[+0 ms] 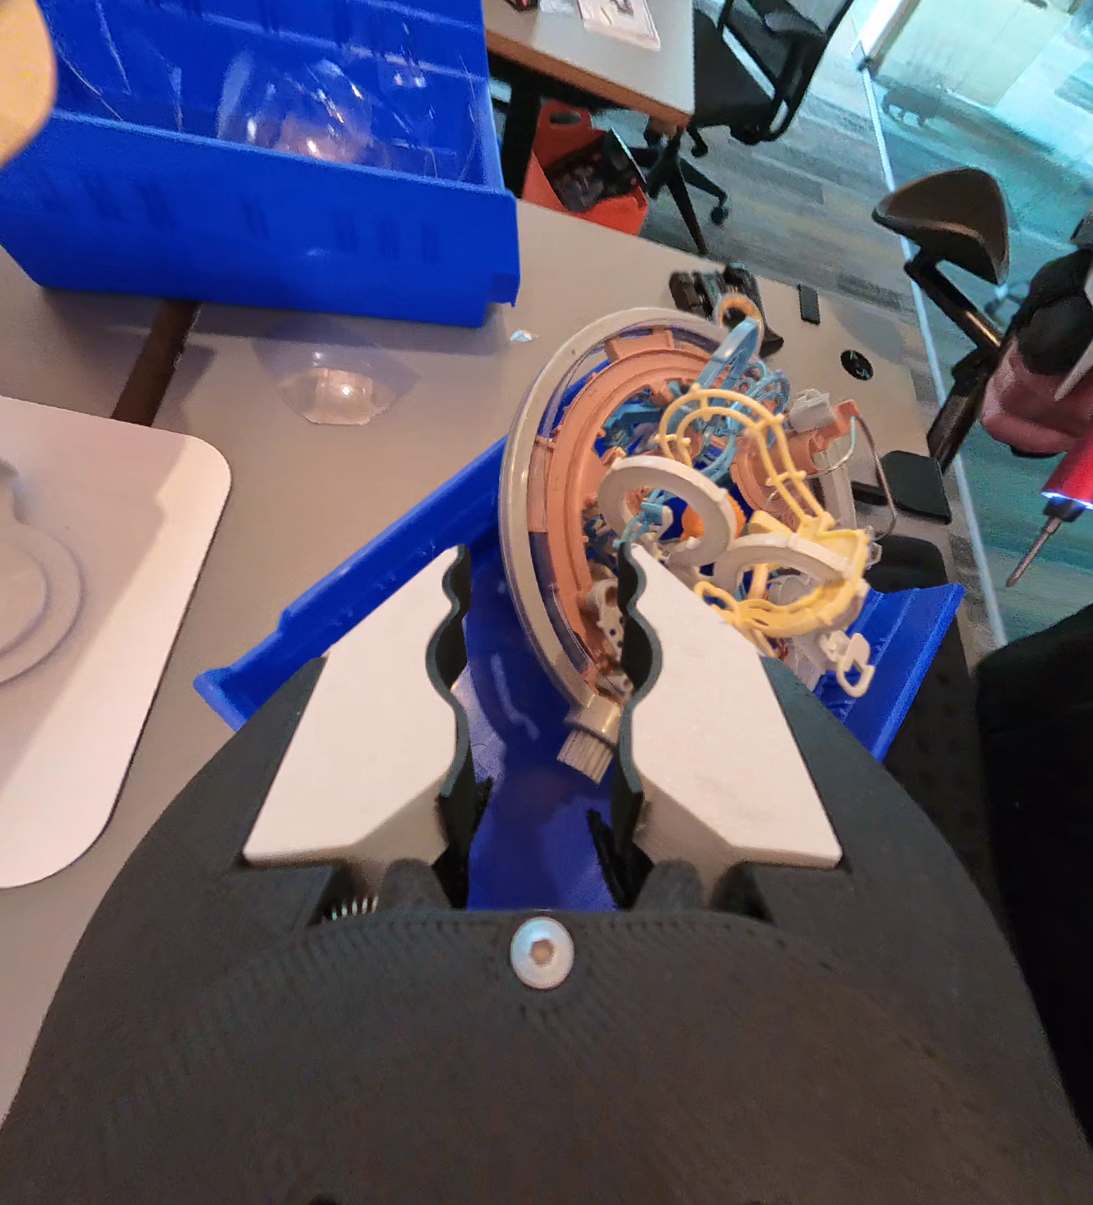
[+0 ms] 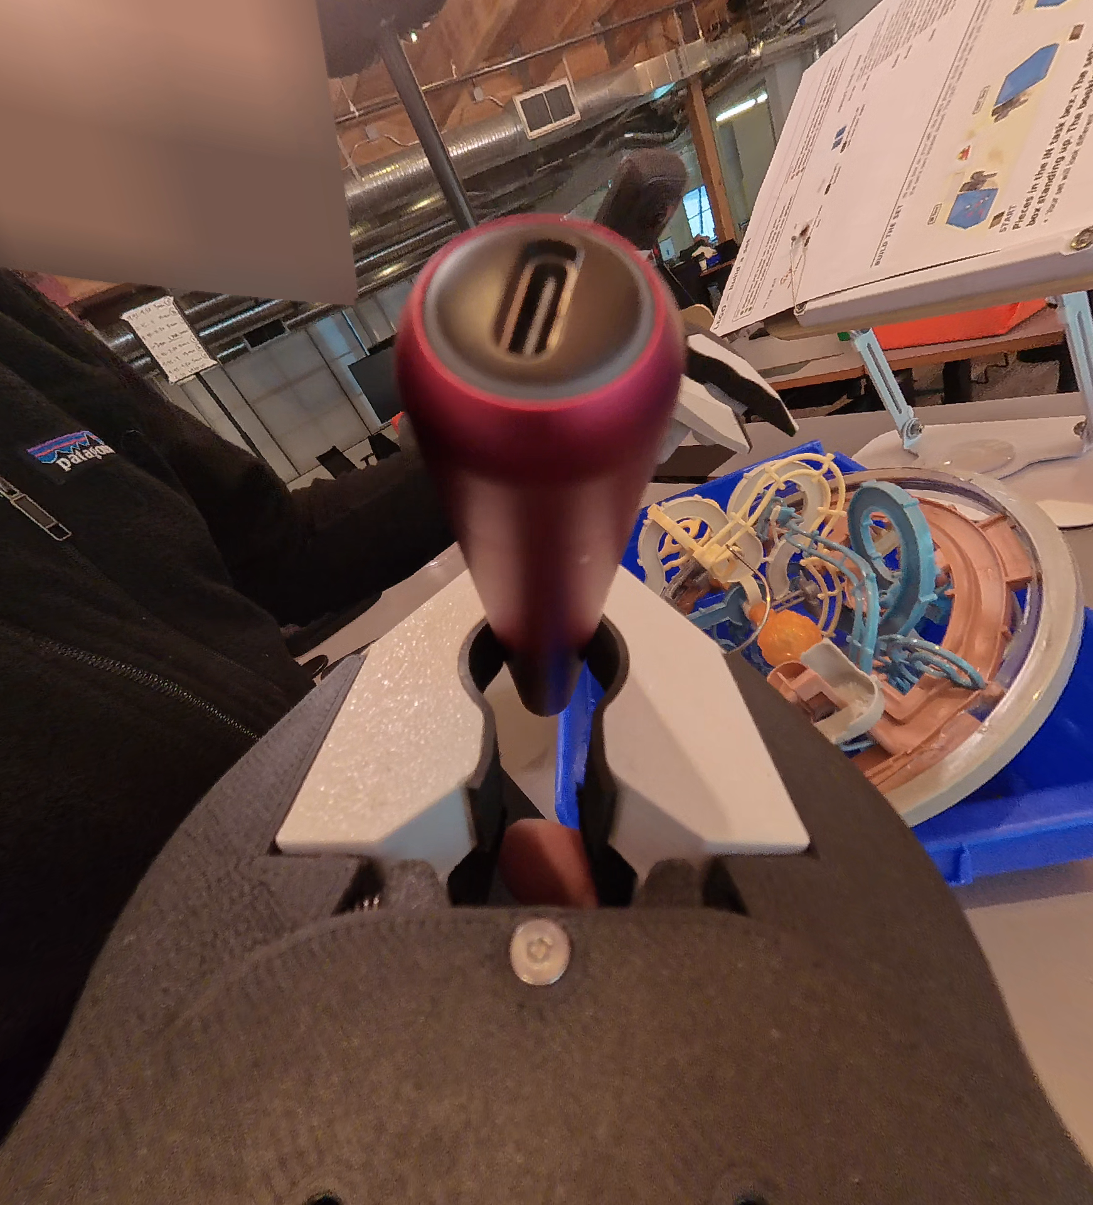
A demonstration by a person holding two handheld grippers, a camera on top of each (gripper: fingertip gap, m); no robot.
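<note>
My left gripper (image 1: 540, 561) stands parted, empty, its right finger beside the domed clear-plastic marble maze (image 1: 681, 495) tilted in the low blue plastic bin (image 1: 361, 580) ahead; light, rigid, fragile tracks, so grip the grey rim. My right gripper (image 2: 540, 658) clamps the red metal electric screwdriver (image 2: 531, 424)

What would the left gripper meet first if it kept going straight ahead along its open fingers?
Probably the maze ball half: its grey rim and knob already sit between the left gripper fingers, close by the right-hand finger. The blue bin lies beneath. Depth is unclear, so contact may already be made.
</note>
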